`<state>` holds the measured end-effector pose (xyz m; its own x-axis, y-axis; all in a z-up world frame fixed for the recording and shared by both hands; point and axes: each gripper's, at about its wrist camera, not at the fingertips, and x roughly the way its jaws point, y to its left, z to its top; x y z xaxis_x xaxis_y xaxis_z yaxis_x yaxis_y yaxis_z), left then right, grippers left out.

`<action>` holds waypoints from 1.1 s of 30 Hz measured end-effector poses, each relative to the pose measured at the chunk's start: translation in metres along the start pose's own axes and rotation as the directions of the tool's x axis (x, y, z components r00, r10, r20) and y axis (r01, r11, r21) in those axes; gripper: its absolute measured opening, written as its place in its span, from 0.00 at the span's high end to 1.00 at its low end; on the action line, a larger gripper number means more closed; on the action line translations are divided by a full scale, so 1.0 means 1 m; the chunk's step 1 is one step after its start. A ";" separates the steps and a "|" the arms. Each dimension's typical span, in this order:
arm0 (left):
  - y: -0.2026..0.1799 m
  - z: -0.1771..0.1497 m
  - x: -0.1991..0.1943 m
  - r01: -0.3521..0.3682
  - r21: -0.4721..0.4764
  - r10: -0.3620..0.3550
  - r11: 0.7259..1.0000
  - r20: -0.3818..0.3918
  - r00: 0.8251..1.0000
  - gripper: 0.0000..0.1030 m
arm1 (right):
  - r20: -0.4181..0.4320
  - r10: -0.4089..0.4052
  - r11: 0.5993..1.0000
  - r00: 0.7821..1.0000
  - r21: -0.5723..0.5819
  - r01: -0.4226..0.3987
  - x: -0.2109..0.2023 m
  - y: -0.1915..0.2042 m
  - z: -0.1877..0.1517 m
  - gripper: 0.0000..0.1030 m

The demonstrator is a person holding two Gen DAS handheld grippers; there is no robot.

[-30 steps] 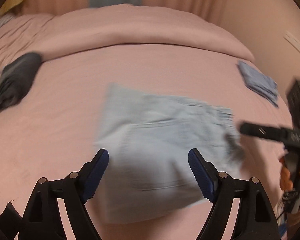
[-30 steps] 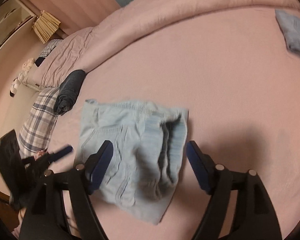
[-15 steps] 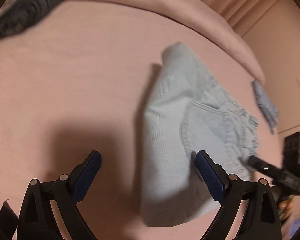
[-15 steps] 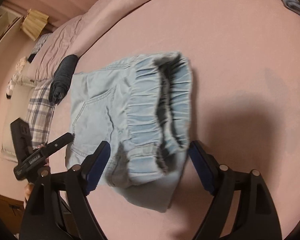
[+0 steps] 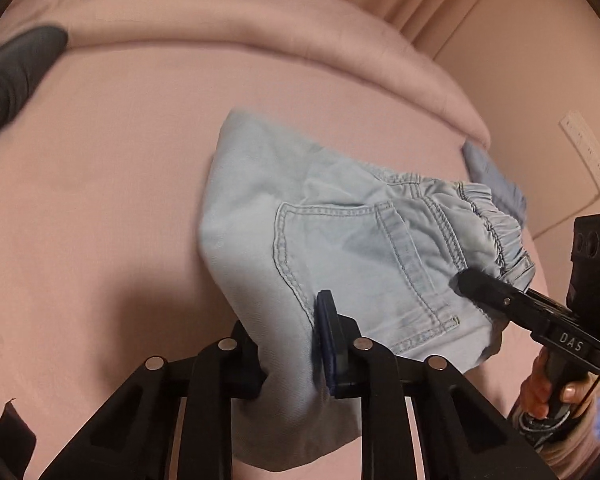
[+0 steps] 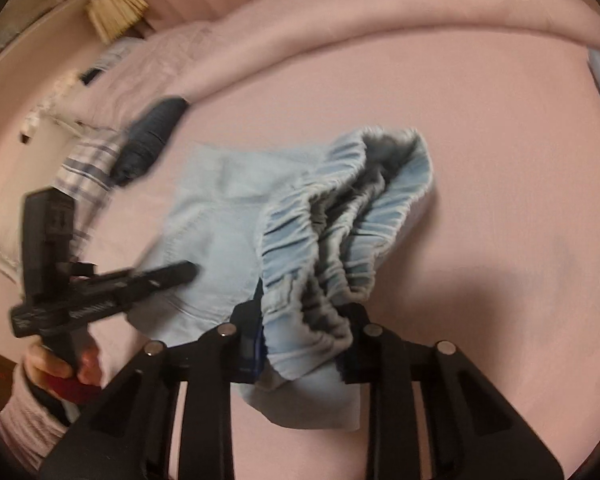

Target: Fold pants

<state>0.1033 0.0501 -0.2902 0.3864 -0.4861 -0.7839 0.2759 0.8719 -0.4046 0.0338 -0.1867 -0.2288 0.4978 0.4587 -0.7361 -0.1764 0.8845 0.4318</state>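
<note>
Pink bed (image 5: 120, 184): dark bundle (image 5: 12, 76), blue garment (image 5: 496, 184) flank pants (image 5: 340, 232).

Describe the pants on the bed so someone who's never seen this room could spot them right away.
Start at the pink bed that fills the view. Near its middle lie the pants, light blue denim with a stitched back pocket and a gathered elastic waistband, gripped at two edges. The dark bundle and the small greyer-blue folded cloth lie apart, untouched.

Pink bed (image 5: 140, 160) before pleated curtains (image 5: 440, 0), dim warm light
</note>
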 end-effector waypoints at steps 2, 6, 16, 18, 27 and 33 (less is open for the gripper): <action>-0.005 0.024 -0.012 -0.013 0.026 0.011 1.000 0.069 0.998 0.82 | 0.042 0.011 0.999 0.999 -0.034 -0.010 -0.007 0.008 0.021 0.75; -0.006 0.071 -0.021 -0.052 0.050 0.042 0.997 0.173 0.984 0.82 | 0.136 0.035 0.997 0.990 -0.075 -0.025 -0.013 0.014 0.071 0.75; 0.032 0.117 0.088 -0.203 0.000 0.203 0.979 0.006 0.979 0.70 | 0.043 -0.117 0.992 0.992 -0.043 0.118 0.092 -0.038 0.139 0.54; 0.032 0.114 0.080 -0.213 -0.014 0.213 0.977 0.007 0.977 0.51 | 0.018 -0.135 0.990 0.991 -0.043 0.136 0.099 -0.040 0.138 0.48; -0.009 0.112 -0.041 -0.320 -0.007 0.317 0.948 0.152 0.936 0.12 | 0.166 -0.226 0.960 0.960 -0.126 0.248 -0.005 0.014 0.152 0.26; -0.049 0.108 -0.089 -0.325 0.005 0.320 0.946 0.156 0.934 0.09 | 0.120 -0.233 0.958 0.965 -0.144 0.249 -0.063 0.043 0.146 0.16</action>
<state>0.1506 0.0438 -0.1492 0.5867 -0.1846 -0.7885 0.1403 0.9821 -0.1256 0.1194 -0.1903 -0.0877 0.6233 0.2266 -0.7485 -0.1671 0.9736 0.1556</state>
